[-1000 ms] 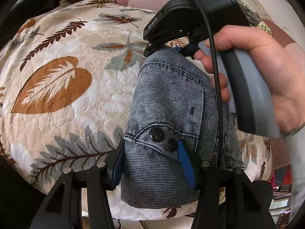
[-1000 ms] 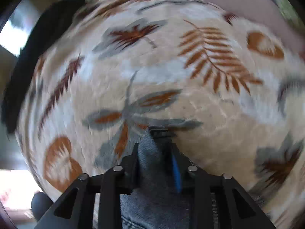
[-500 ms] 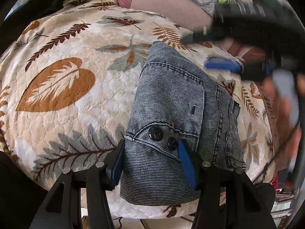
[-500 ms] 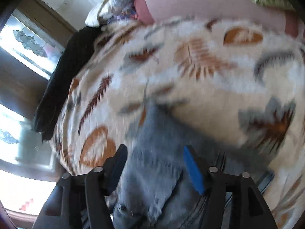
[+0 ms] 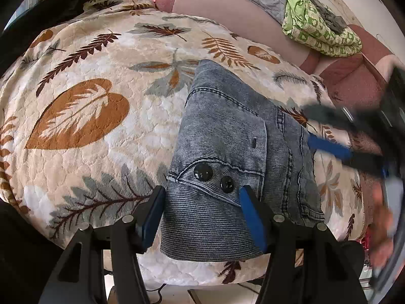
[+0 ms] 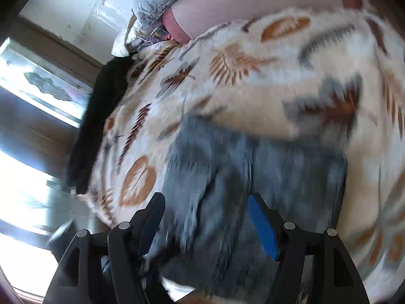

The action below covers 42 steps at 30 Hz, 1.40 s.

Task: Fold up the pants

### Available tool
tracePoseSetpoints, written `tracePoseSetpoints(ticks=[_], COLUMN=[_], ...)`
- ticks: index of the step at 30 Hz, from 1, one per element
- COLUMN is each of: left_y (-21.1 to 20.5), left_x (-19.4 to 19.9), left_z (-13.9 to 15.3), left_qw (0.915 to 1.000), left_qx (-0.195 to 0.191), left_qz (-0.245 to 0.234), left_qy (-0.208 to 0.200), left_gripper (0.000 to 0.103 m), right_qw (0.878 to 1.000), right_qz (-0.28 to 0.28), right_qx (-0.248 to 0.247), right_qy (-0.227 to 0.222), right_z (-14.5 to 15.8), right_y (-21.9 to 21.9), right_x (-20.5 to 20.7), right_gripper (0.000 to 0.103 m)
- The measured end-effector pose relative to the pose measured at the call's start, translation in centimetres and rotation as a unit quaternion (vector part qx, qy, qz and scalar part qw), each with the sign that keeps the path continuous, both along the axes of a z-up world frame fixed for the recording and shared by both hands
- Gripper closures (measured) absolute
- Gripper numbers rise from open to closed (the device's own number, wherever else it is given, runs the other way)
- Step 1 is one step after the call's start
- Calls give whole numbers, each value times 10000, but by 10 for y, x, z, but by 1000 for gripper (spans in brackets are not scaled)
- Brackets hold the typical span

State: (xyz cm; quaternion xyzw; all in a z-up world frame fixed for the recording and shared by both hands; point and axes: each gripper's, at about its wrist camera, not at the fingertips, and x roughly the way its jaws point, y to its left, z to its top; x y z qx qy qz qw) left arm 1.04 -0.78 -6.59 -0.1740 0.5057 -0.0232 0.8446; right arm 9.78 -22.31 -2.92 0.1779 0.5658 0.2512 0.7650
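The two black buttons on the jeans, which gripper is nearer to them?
Left. The left gripper straddles the folded jeans just below the two black buttons, jaws opening. The right gripper, blurred, is off past the jeans' far right edge.

Grey-blue denim pants (image 5: 227, 136), folded into a compact stack, two black buttons up
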Motion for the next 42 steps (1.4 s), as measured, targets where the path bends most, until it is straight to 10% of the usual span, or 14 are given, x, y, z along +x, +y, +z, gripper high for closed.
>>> tracePoseSetpoints(ticks=[5,12,17,23,31,42], left_y=[-3,-2,-2,14,40,22], left_x=[-1,-6,-4,-2,31,27], left_z=[-2,9,1,24,8,-4], left_qw=[10000,9998,9998,9994,10000,9996], left_qx=[22,180,182,151,-75,211], left_qz=[-24,-45,-65,-147,53,-204], left_qy=[21,-112,28,-285,4,41], left_gripper=[39,38,34,34,26,26], right_qw=[9985,9996,9997,9989,9912,9940], right_qz=[-14,-37,70,-314,-1147,-904], right_qx=[-186,-36,-233,-33,319,188], right_qy=[516,-267,26,-350,580,592], right_z=[-59,-5,-56,-5,-66,-69], right_y=[-13,-9,-9,-38,-81,-56], right_x=[-20,-50,-62,-37,22,38], right_gripper=[25,25,18,18,18,17])
